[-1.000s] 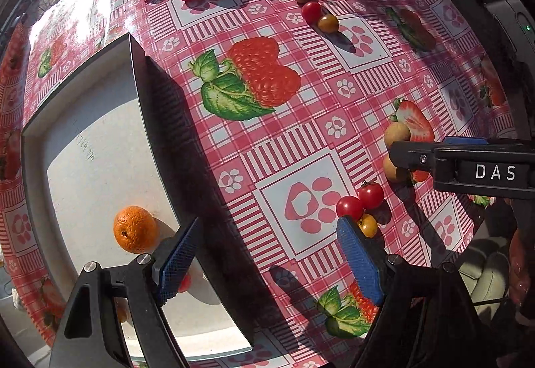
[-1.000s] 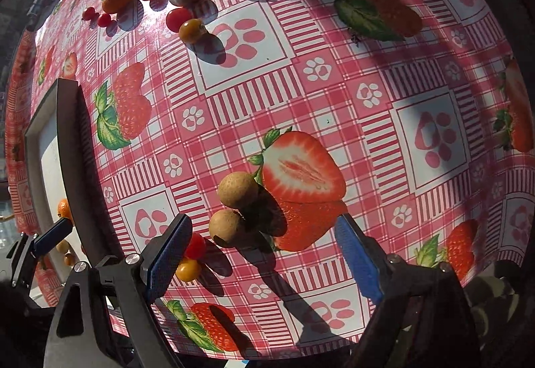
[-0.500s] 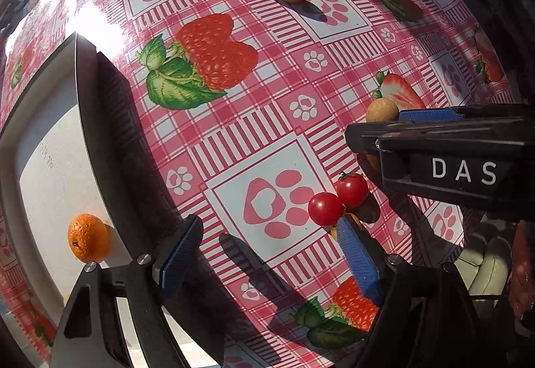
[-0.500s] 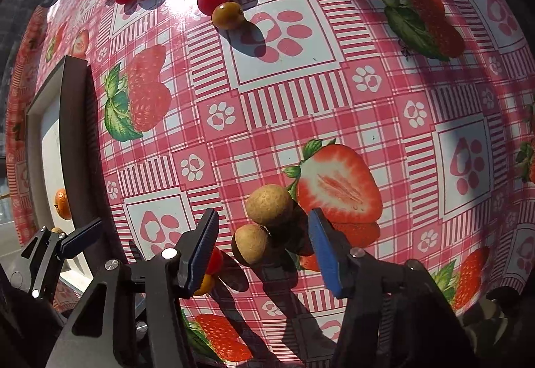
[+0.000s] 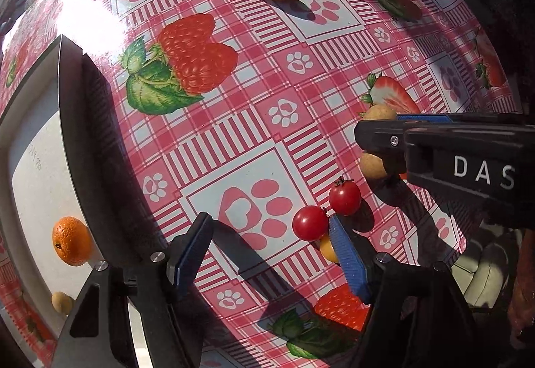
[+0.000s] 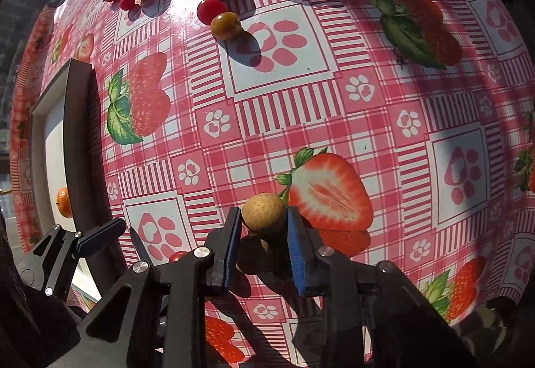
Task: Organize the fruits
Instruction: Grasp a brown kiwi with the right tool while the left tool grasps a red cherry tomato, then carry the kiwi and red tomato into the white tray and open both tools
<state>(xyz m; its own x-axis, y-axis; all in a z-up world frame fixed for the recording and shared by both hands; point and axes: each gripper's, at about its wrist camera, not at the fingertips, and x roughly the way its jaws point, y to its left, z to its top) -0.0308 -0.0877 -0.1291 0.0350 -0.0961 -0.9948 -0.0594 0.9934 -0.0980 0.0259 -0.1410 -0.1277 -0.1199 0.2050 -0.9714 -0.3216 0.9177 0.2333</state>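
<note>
Right gripper [image 6: 264,247]: jaws, just closing, clamp a tan longan [image 6: 264,212] on the checked tablecloth [image 6: 334,107], a second longan just below it. Left gripper [image 5: 271,257]: jaws, just narrowing, stand apart and empty beside two cherry tomatoes [image 5: 311,222]; an orange [image 5: 72,246] lies in the tray [image 5: 72,107].

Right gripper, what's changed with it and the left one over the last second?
The right gripper has closed around a tan round fruit. The left gripper has slid toward the cherry tomatoes, jaws narrowing but empty. The orange stays in the tray.
</note>
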